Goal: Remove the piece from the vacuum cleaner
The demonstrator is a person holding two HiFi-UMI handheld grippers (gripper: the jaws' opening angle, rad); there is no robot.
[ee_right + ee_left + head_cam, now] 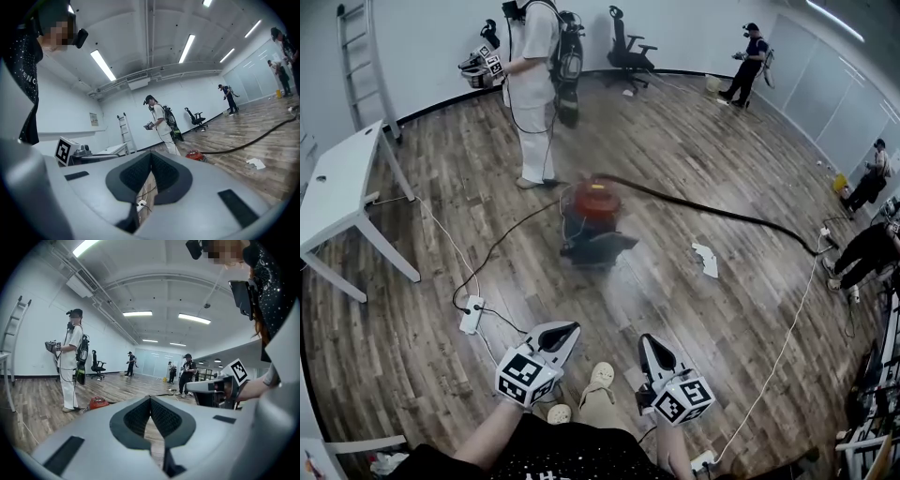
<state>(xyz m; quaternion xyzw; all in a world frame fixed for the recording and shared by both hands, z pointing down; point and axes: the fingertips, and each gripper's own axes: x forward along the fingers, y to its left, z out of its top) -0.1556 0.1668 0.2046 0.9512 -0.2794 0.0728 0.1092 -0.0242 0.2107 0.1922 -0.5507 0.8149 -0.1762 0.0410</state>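
Observation:
A red canister vacuum cleaner [592, 220] stands on the wood floor in the middle of the head view, with a long black hose [722, 212] running off to the right. It shows small in the left gripper view [98, 402] and the right gripper view [197, 155]. My left gripper [565, 333] and right gripper [649, 346] hang low near my feet, well short of the vacuum. Both are shut with nothing between the jaws.
A person in white [534, 89] stands just behind the vacuum. A white table [337, 187] is at the left, a power strip [472, 315] with cables on the floor, a white scrap [706, 260] to the right. An office chair [628, 52] and more people are farther off.

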